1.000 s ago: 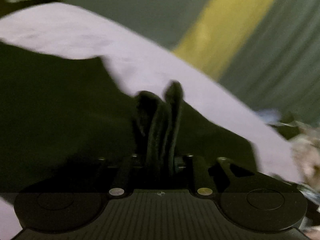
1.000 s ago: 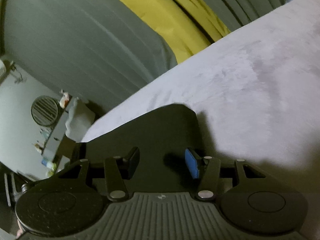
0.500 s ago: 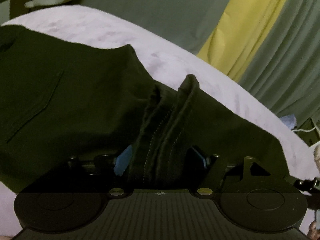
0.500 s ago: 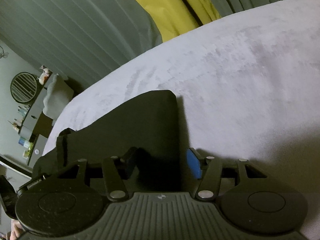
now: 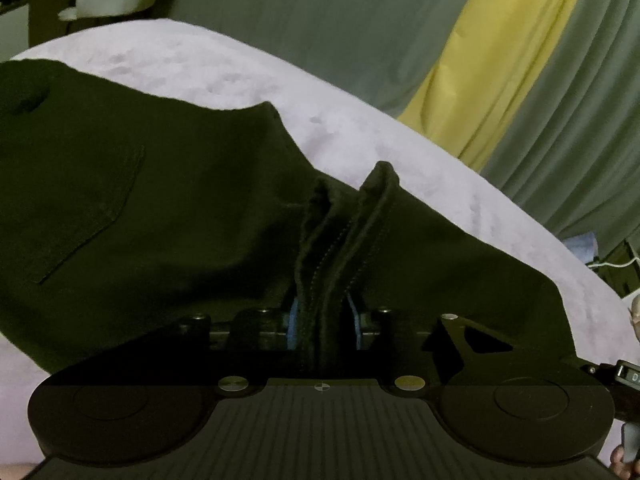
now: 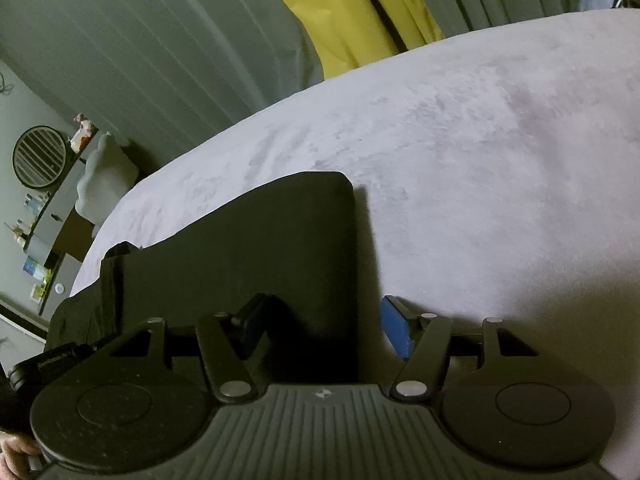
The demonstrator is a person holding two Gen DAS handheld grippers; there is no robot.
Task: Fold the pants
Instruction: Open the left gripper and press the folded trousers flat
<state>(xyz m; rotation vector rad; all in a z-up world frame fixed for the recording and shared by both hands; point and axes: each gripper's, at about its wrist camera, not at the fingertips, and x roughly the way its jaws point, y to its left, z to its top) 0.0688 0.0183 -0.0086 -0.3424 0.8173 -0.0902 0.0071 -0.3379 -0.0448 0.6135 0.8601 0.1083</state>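
Note:
Dark green pants (image 5: 160,208) lie on a pale lilac bed cover (image 5: 400,152), with a back pocket showing at the left. A bunched, stitched ridge of the fabric stands up between the blue pads of my left gripper (image 5: 323,312). Its jaws are closing and pinch that ridge. In the right wrist view a folded, flat part of the pants (image 6: 260,240) lies with its straight edge between the fingers of my right gripper (image 6: 324,320). Its jaws are opening. The left finger is over the cloth and the blue right pad (image 6: 396,332) is over bare bed cover (image 6: 480,160), gripping nothing.
Grey-green curtains (image 6: 160,60) with a yellow panel (image 6: 352,12) hang behind the bed. A shelf with a round fan (image 6: 38,156) and a white bundle (image 6: 102,176) stand beyond the bed's left end. The other gripper's body (image 6: 52,360) shows at the lower left.
The left jaws opened wide around the bunched fabric, then closed on it again. The right jaws spread wider and let the folded pants lie, and more of the bed came into view.

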